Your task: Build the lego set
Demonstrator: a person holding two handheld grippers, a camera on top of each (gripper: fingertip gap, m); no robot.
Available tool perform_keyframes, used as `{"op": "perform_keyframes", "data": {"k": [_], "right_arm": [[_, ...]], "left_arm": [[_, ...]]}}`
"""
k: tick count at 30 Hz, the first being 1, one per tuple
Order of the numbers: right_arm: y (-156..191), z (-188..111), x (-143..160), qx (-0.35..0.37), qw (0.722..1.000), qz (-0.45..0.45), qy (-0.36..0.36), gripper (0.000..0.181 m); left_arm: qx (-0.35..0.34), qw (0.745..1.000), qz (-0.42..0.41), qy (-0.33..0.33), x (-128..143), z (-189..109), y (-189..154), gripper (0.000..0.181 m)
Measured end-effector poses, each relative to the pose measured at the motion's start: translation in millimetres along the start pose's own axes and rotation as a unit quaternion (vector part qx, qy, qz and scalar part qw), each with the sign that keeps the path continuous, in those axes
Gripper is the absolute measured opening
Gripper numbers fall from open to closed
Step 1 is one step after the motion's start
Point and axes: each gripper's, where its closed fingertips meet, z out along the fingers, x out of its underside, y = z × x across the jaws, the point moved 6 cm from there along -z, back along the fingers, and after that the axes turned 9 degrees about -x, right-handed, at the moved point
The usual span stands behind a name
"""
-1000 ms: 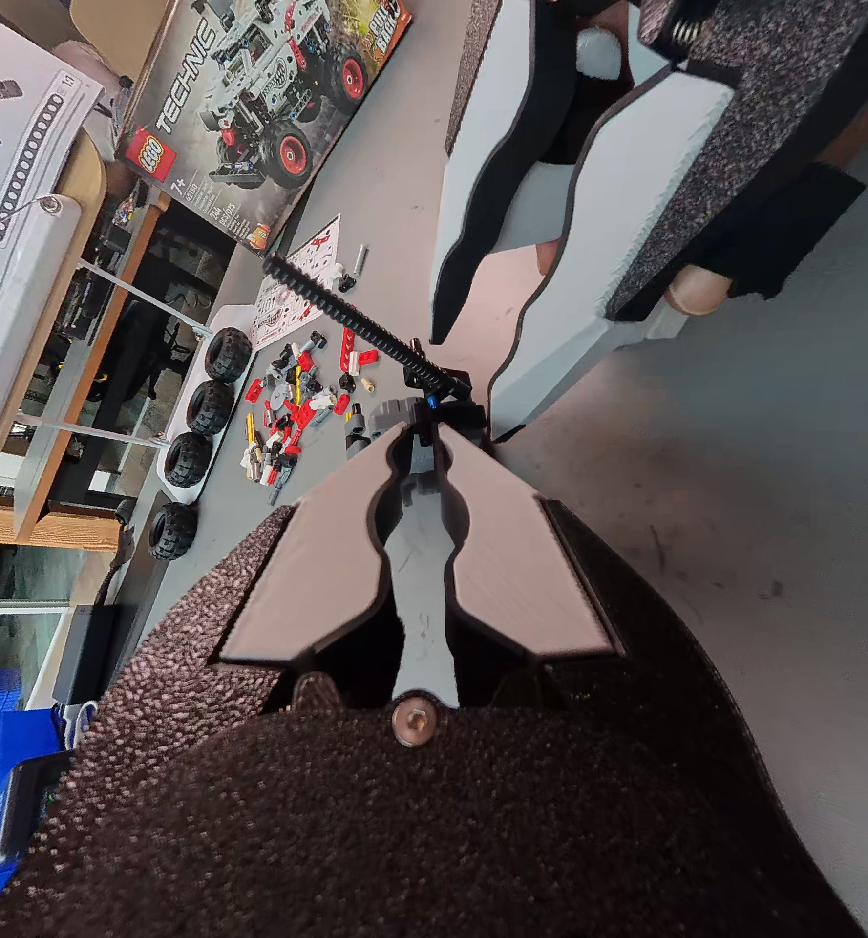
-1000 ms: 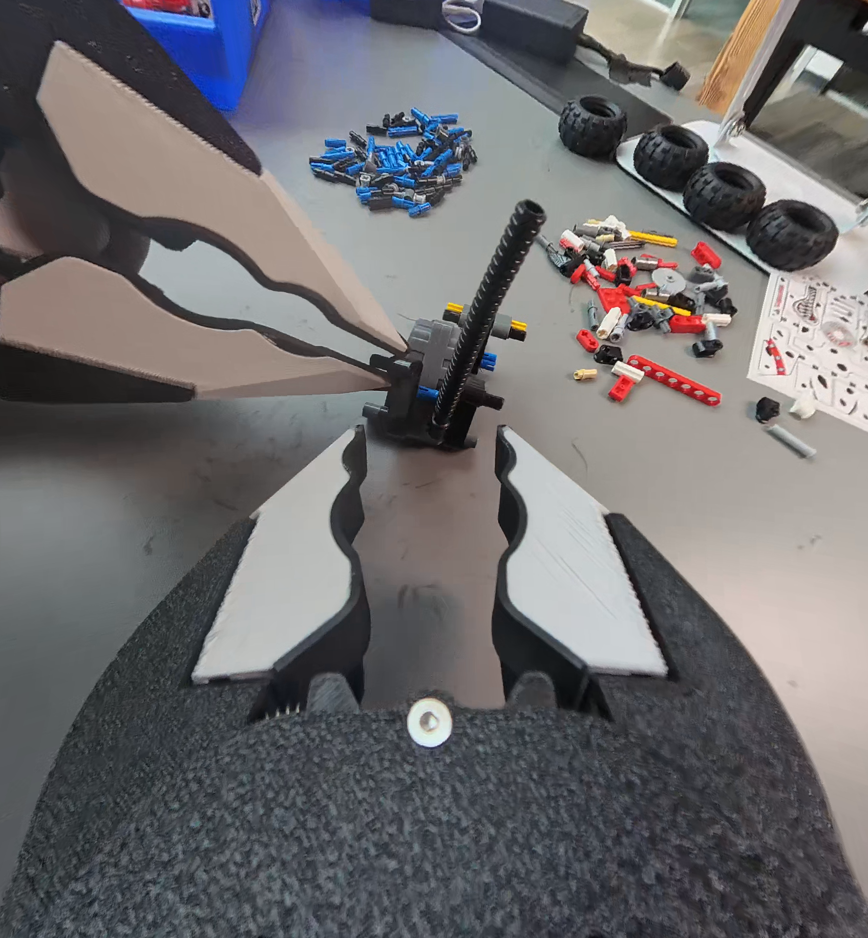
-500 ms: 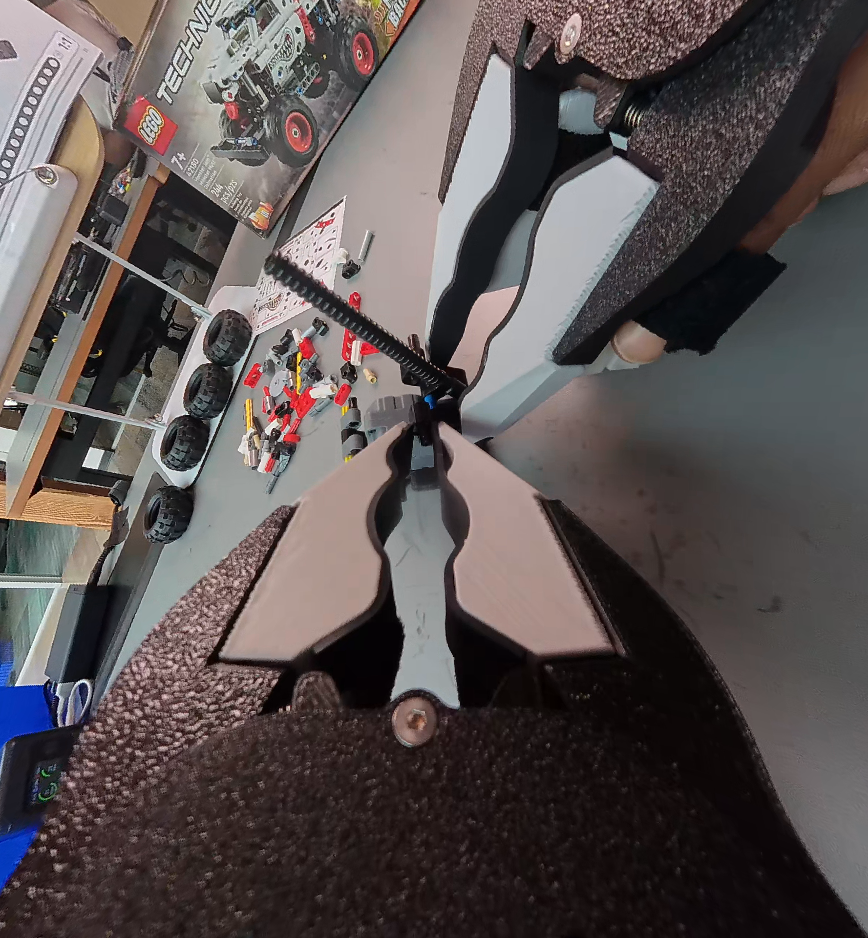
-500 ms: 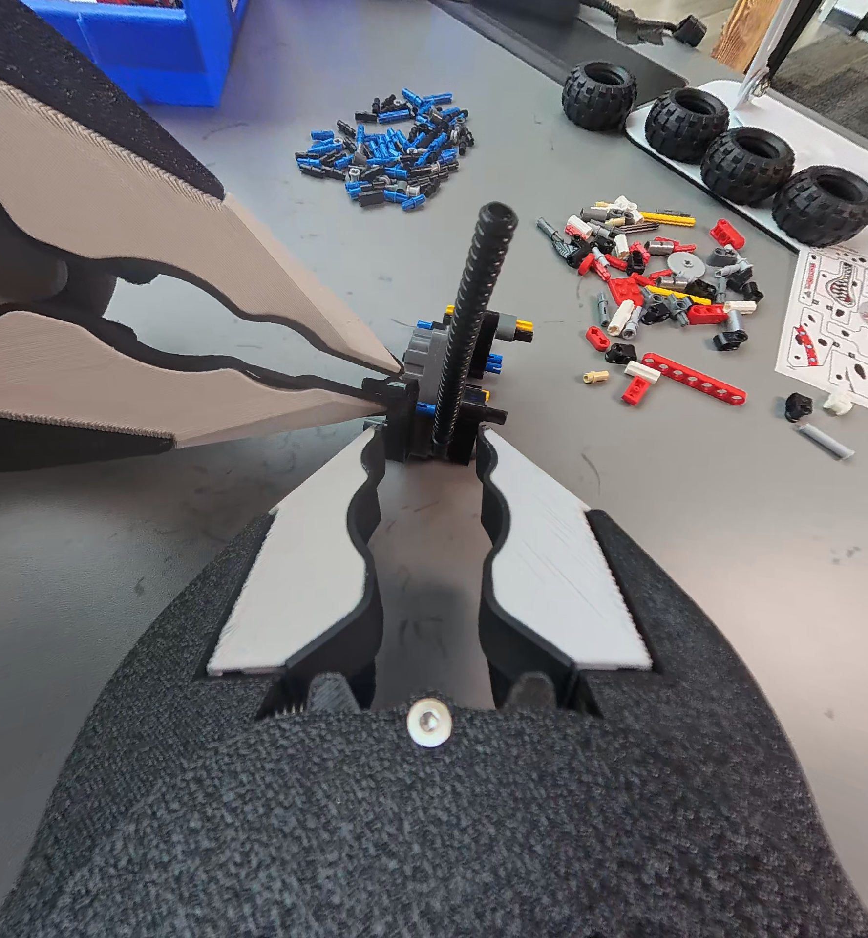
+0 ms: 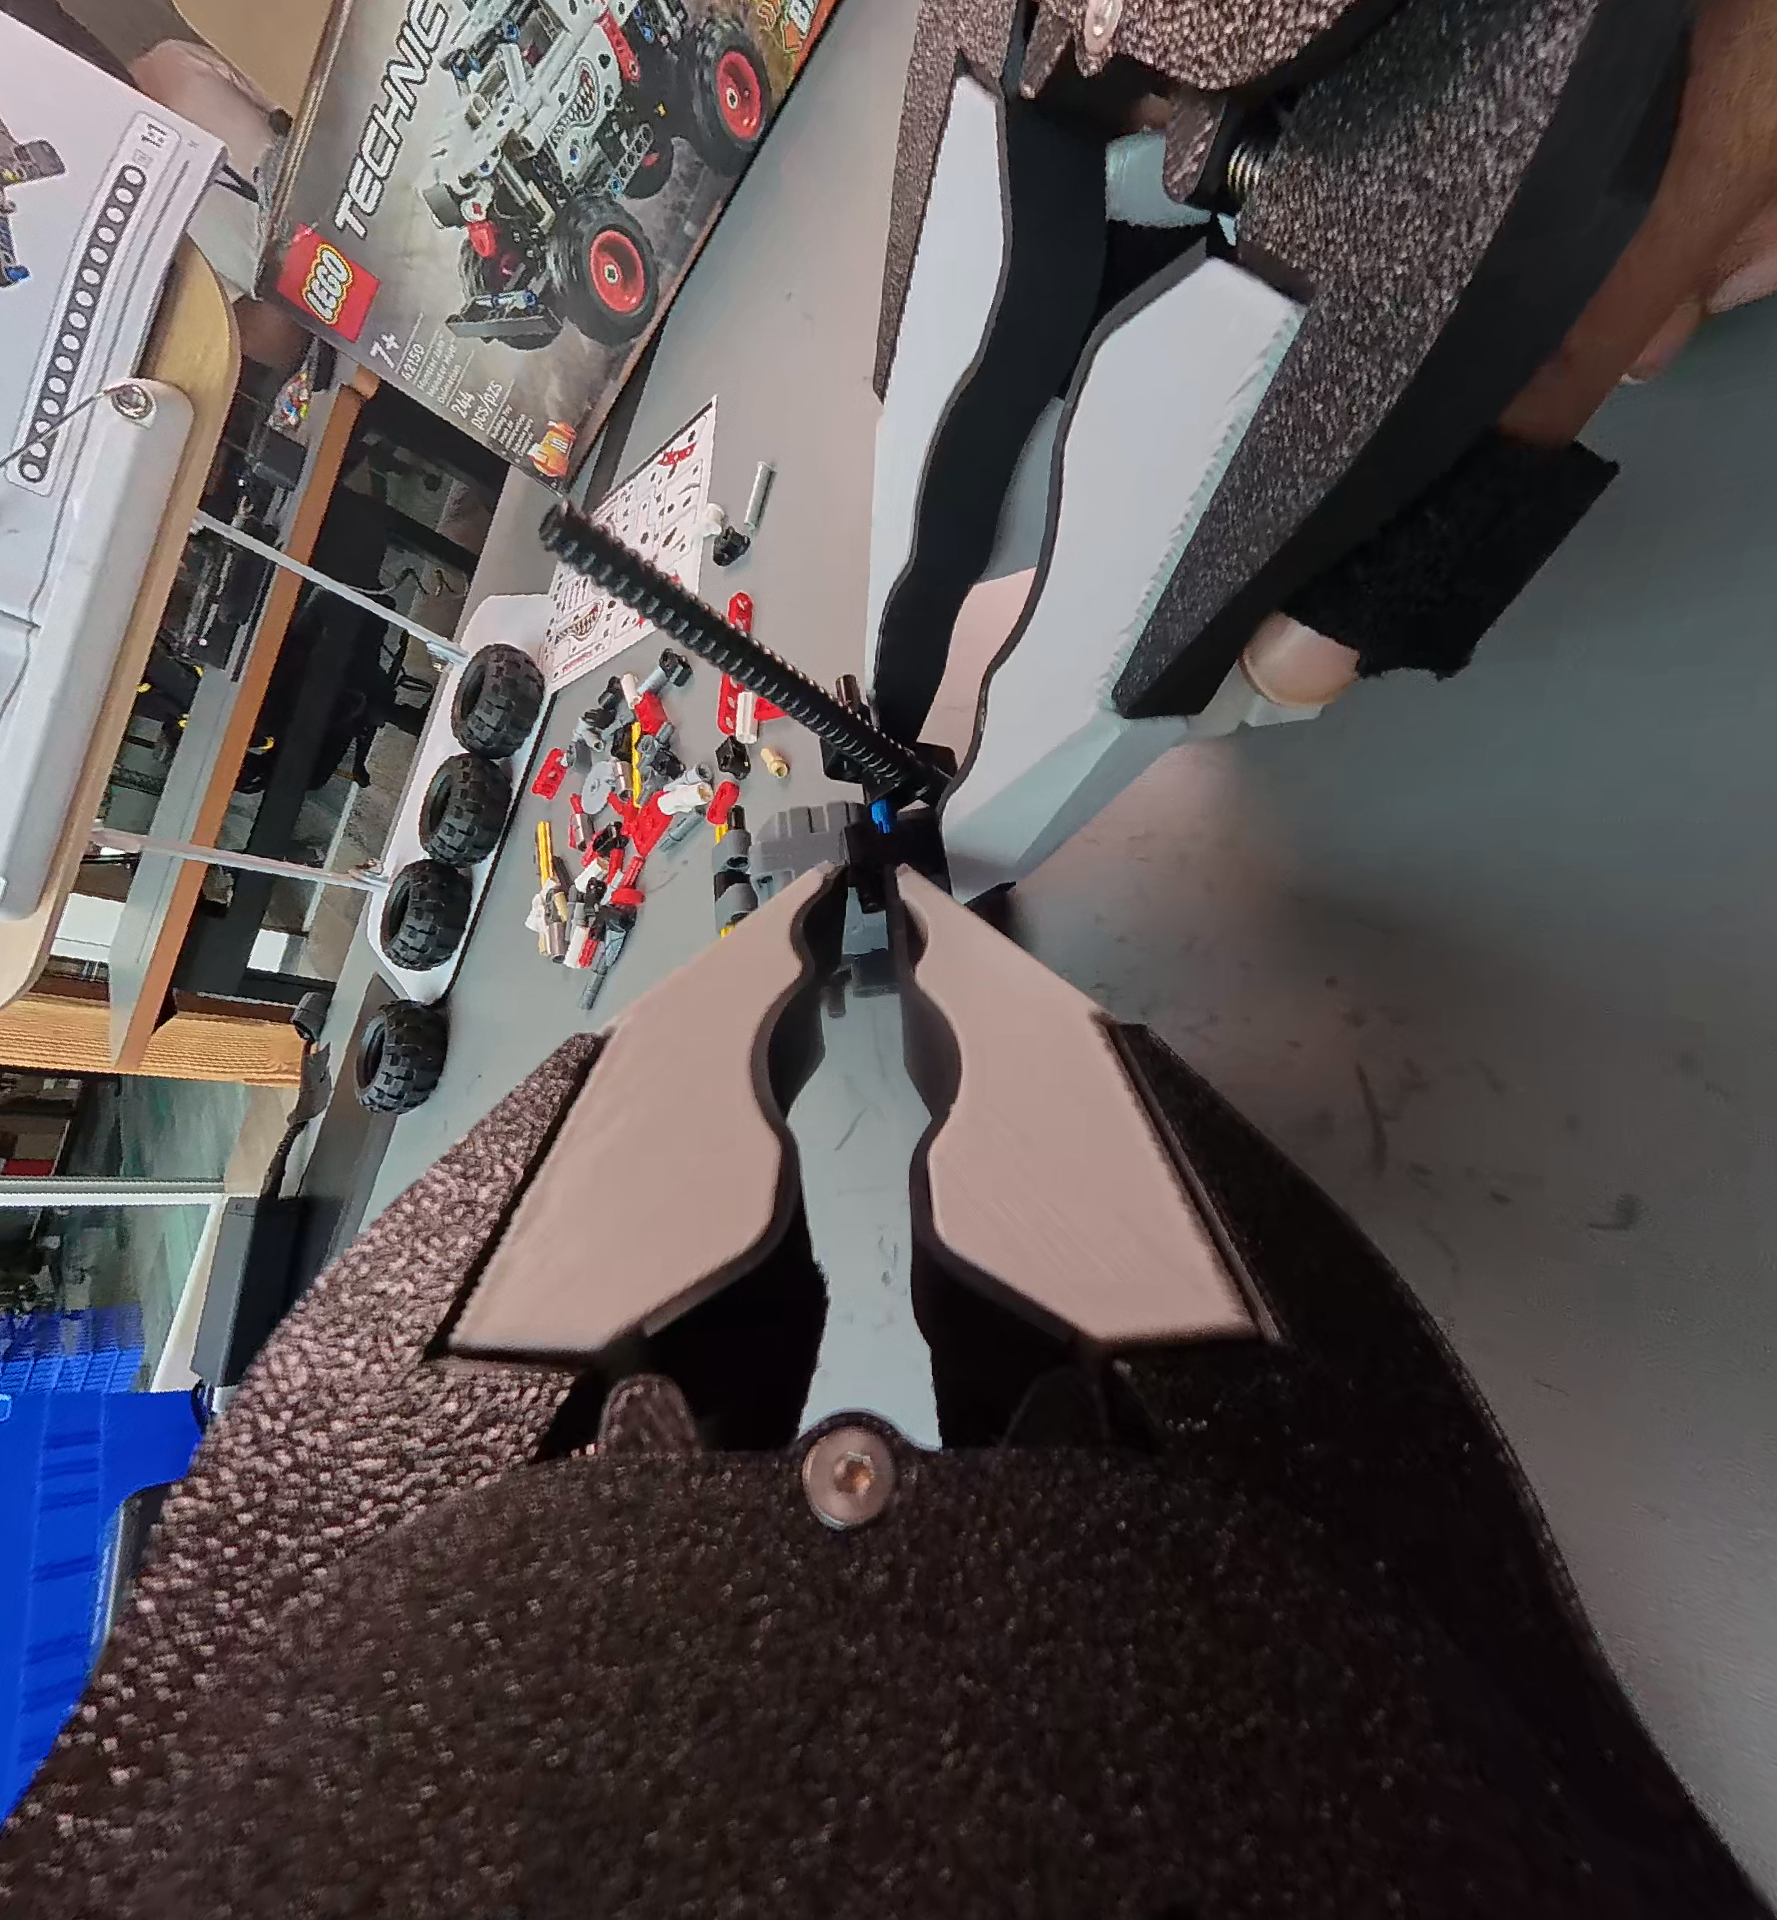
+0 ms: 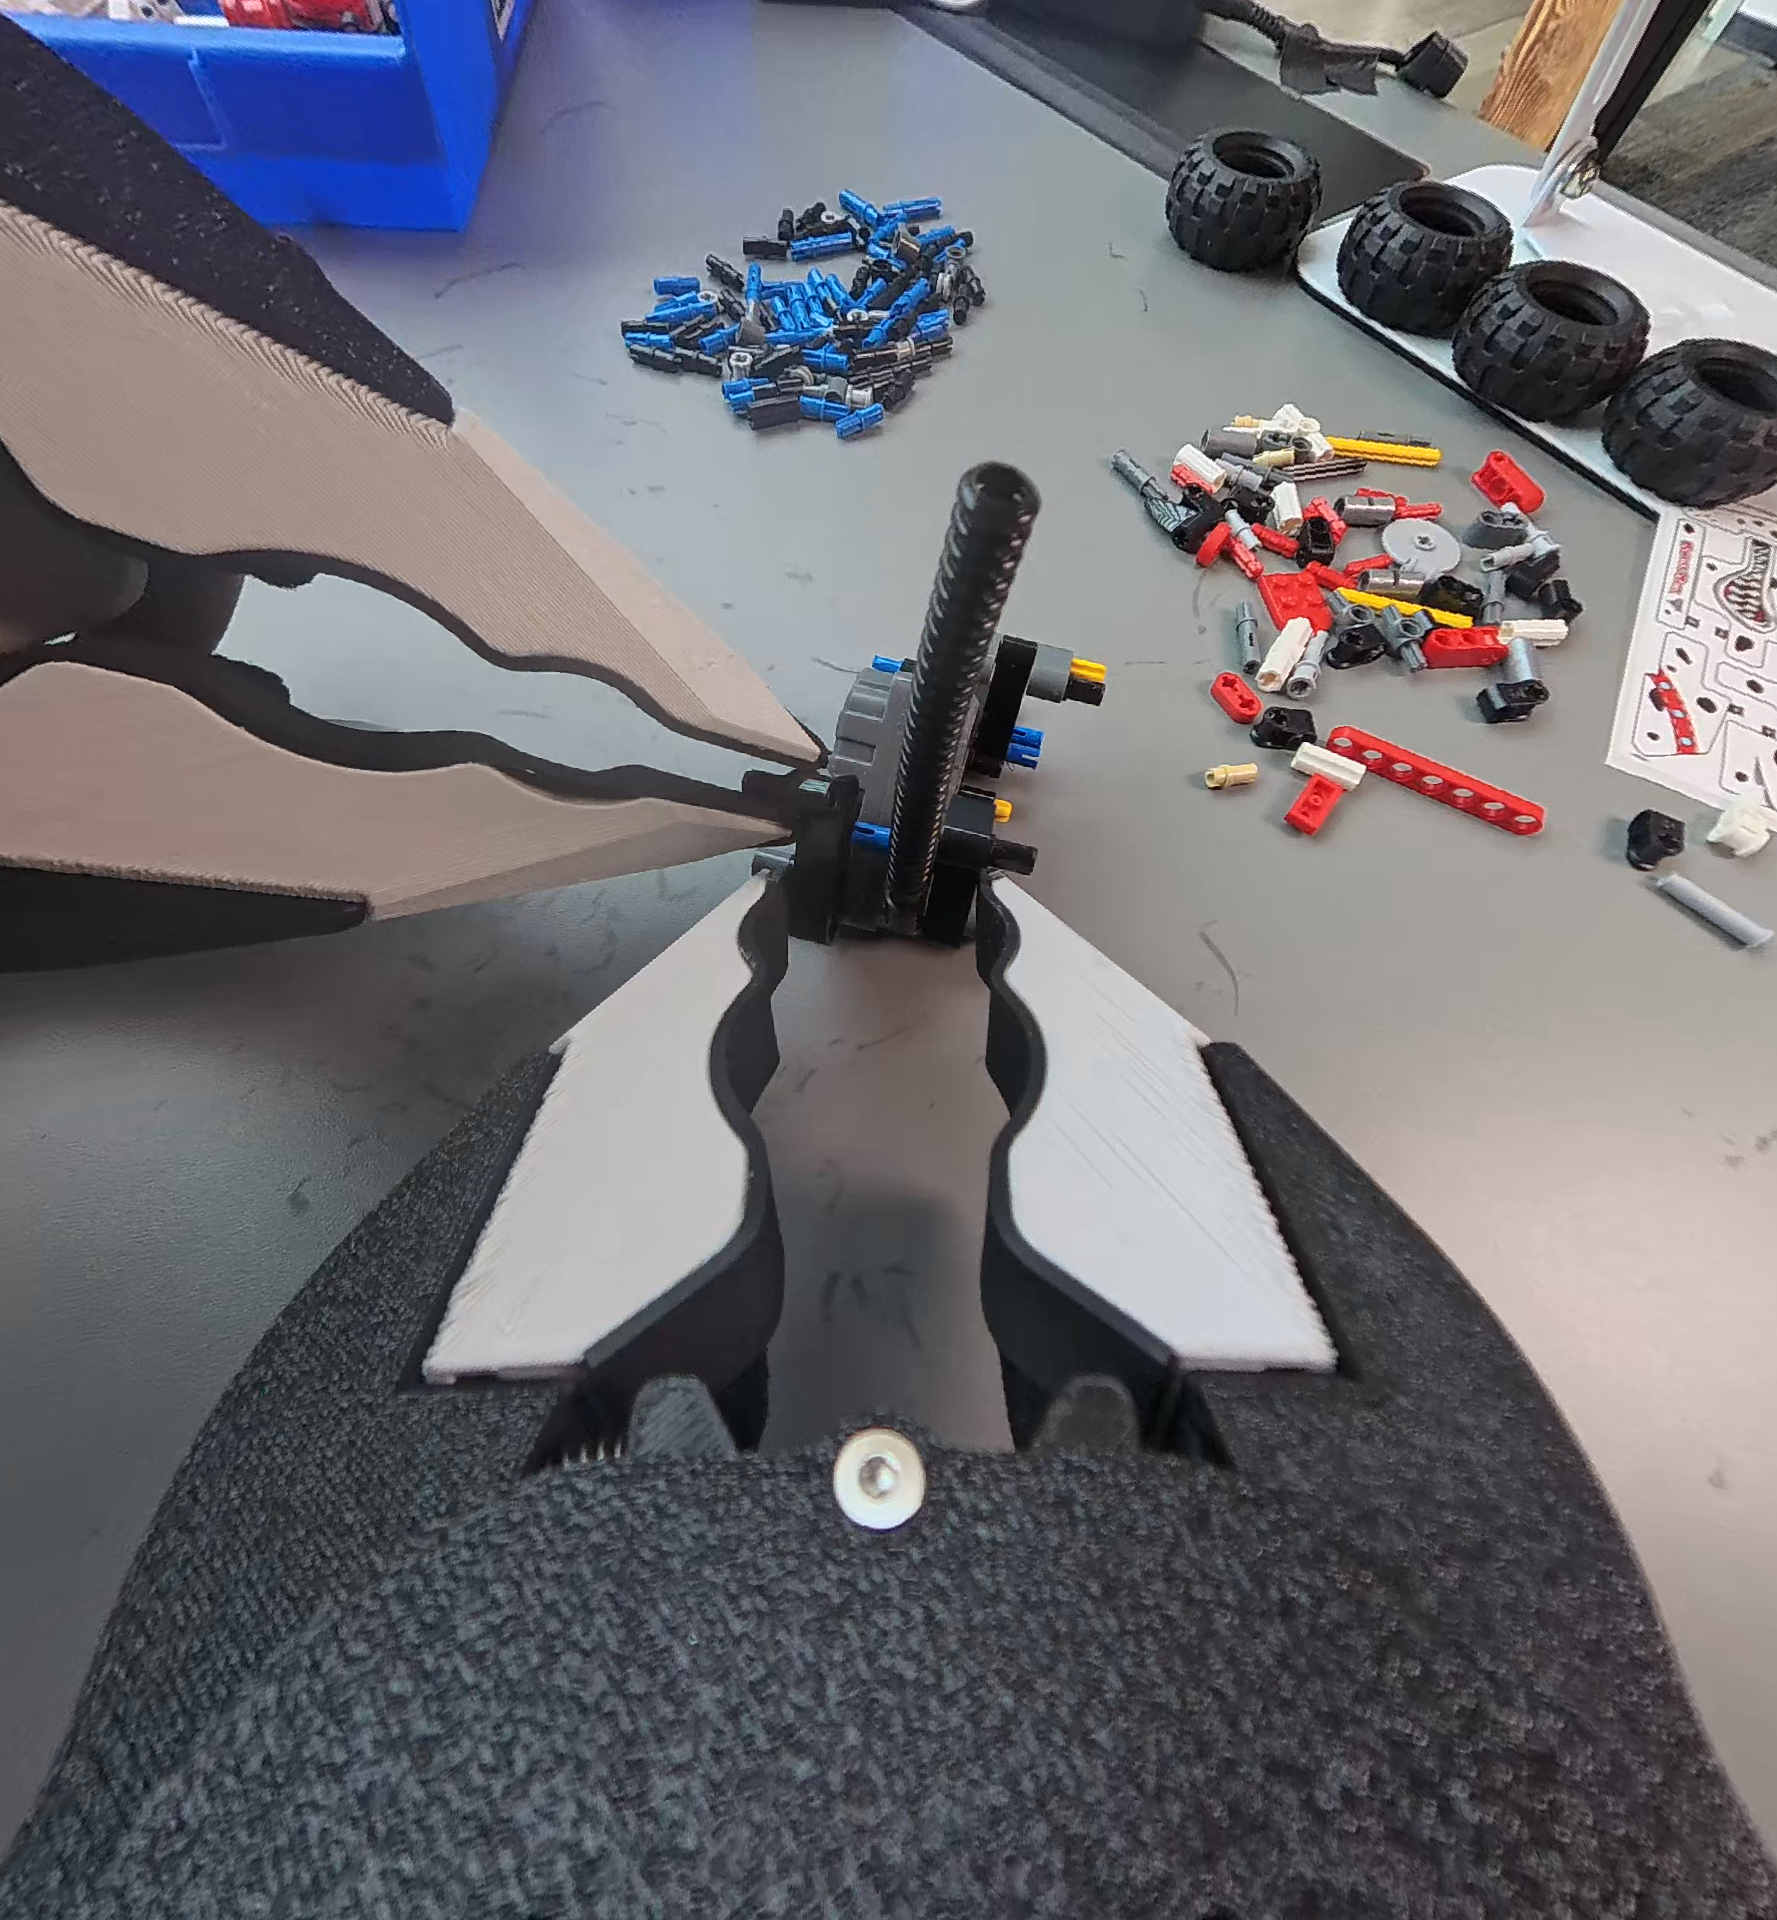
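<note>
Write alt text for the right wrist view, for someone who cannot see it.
Two grippers meet on a small half-built lego piece with a ribbed black tube: the right gripper from below, the left gripper pinching its side. Loose parts, blue pins and four tyres lie on the grey table.

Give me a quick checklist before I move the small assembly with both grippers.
1. Left gripper clamped on the assembly: ok, fingers pinch its edge.
2. Right gripper gripping the assembly: cannot tell; fingers flank its base, contact unclear.
3. Ribbed black hose seated: ok, it stands up out of the assembly.
4. Assembly resting on the table: cannot tell, underside hidden.
5. Loose parts pile clear of the grippers: ok, off to the right.
6. Tyres out of the path: ok, lined up at the far edge.
</note>
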Motion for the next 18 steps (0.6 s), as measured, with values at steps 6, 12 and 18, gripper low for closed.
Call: {"op": "perform_keyframes", "data": {"k": [6, 12, 18], "right_arm": [[0.2, 0.4, -0.3, 0.007, 1.0, -0.008, 0.001, 0.035], [0.0, 0.5, -0.5, 0.004, 1.0, -0.007, 0.001, 0.036], [-1.4, 0.1, -0.9, 0.005, 1.0, -0.004, -0.002, 0.035]], "left_arm": [[-0.008, 1.0, 0.015, 0.004, 0.0, 0.7, -0.3, 0.008], [-0.004, 1.0, 0.016, 0.012, -0.7, 1.1, 0.2, 0.008], [0.0, 1.0, 0.008, 0.026, -2.0, 3.0, 1.5, 0.008]]}}
